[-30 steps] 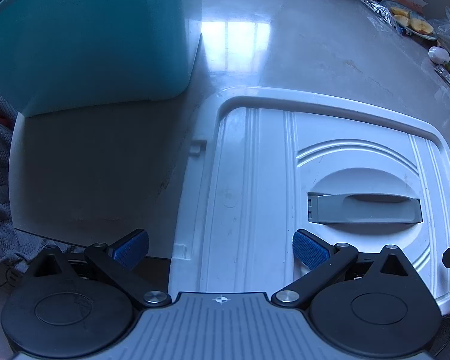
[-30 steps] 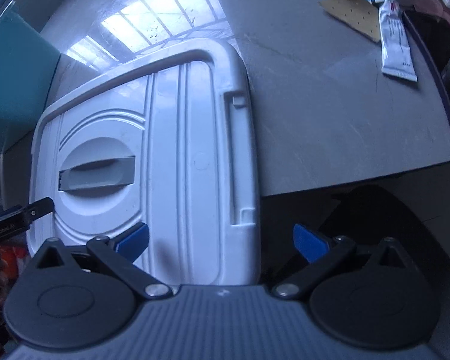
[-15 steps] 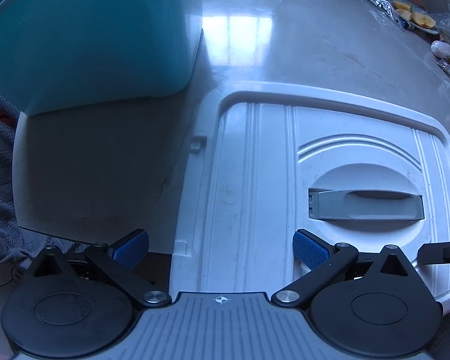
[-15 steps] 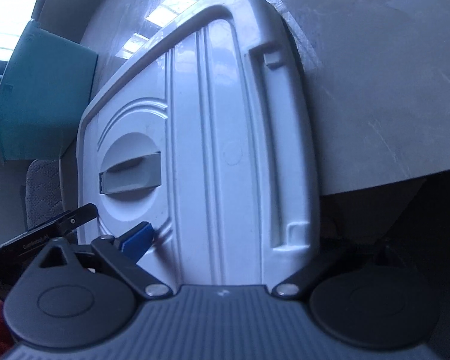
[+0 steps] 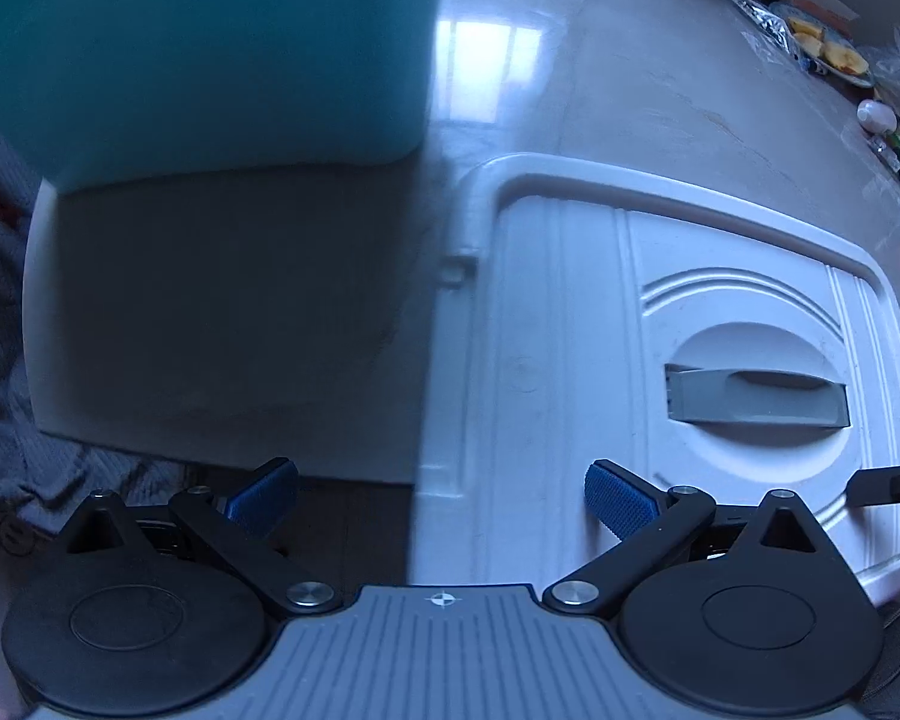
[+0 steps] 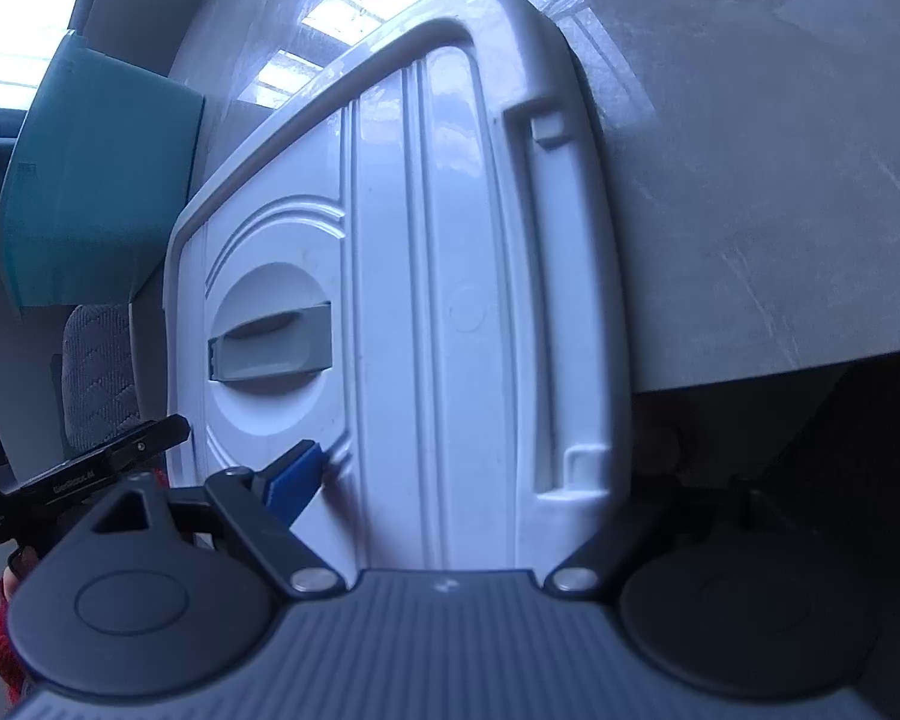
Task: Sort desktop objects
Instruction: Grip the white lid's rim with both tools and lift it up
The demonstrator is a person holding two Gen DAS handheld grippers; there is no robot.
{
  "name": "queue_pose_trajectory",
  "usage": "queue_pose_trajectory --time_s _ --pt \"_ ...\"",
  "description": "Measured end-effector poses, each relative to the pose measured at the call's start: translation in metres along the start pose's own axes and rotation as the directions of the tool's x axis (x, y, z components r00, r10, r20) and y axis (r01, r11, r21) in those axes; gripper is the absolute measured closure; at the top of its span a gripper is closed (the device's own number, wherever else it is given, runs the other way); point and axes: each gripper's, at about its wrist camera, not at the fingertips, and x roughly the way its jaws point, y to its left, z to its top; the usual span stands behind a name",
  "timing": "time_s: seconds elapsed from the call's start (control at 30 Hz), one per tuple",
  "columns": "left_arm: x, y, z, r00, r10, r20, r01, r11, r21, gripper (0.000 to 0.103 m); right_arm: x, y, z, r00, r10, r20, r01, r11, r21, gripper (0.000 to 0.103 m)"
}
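White lid (image 5: pixel 570 372) is straddled at its near edge by both wide-spread grippers, left gripper (image 5: pixel 441 495) and right gripper (image 6: pixel 450 480); closing for a two-sided lift is judged next.

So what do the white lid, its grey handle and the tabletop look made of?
Lid: moulded plastic, glossy; ribs and rounded rim show it. Handle: matte grey plastic, probably a separate piece. Tabletop: polished stone or a stone-look surface; it mirrors the window and shows faint veining.

Dim bluish light, window glare on the table (image 5: pixel 630 90), fisheye-warped edges.
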Motion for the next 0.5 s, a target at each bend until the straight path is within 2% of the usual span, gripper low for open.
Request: queue_pose_trajectory --time_s 0.1,0.23,0.33,0.5 --pt "-0.002 0.01 -0.008 0.997 -0.075 -0.024 0.074 0.996 -0.048 0.0 0.002 0.001 0.002 1.0 -0.001 -0.015 0.001 1.0 -0.006 0.016" --pt "0.004 0.011 -0.015 0.984 -0.174 -0.047 0.173 0.984 -0.032 0.0 0.005 0.004 0.004 0.999 -0.001 -0.047 -0.001 0.999 -0.035 0.016" --pt "0.014 0.006 -0.015 0.979 -0.193 -0.07 0.193 0.981 -0.007 0.0 0.008 0.008 0.005 0.998 -0.004 -0.065 0.0 0.998 -0.055 0.016" --pt "0.028 0.004 -0.011 0.964 -0.25 -0.086 0.249 0.968 -0.021 0.0 0.012 0.01 0.009 0.997 -0.004 -0.08 0.0 0.999 -0.049 0.016"
